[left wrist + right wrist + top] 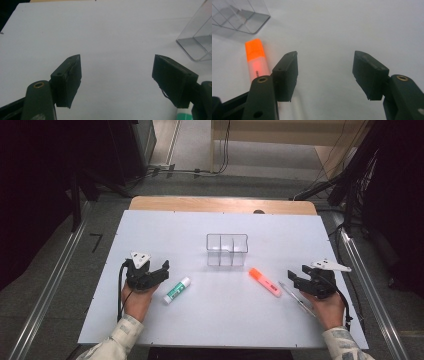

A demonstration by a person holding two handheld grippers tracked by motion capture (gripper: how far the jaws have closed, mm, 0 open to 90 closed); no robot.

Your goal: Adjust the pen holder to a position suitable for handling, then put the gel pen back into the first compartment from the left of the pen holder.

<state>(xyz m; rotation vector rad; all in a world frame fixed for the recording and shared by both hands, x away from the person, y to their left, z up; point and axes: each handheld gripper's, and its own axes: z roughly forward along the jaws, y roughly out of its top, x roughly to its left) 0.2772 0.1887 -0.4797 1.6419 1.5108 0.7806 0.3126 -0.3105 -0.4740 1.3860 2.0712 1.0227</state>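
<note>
A clear plastic box (227,250) with three compartments stands mid-table; its corner also shows in both gripper views (197,42) (239,17). A white glue stick with a green label (177,290) lies just right of my left gripper (162,270), whose jaws stand wide apart over bare board (117,67). An orange highlighter (265,282) (257,57) and a clear pen (297,297) lie left of my right gripper (294,279). That gripper is open too, with nothing between its jaws (325,66).
The white board (150,230) covers a wooden table. Metal rails run along both sides on the floor, and cables and dark stands crowd the far corners. A sliver of the glue stick's green label (183,117) peeks by the left gripper's right jaw.
</note>
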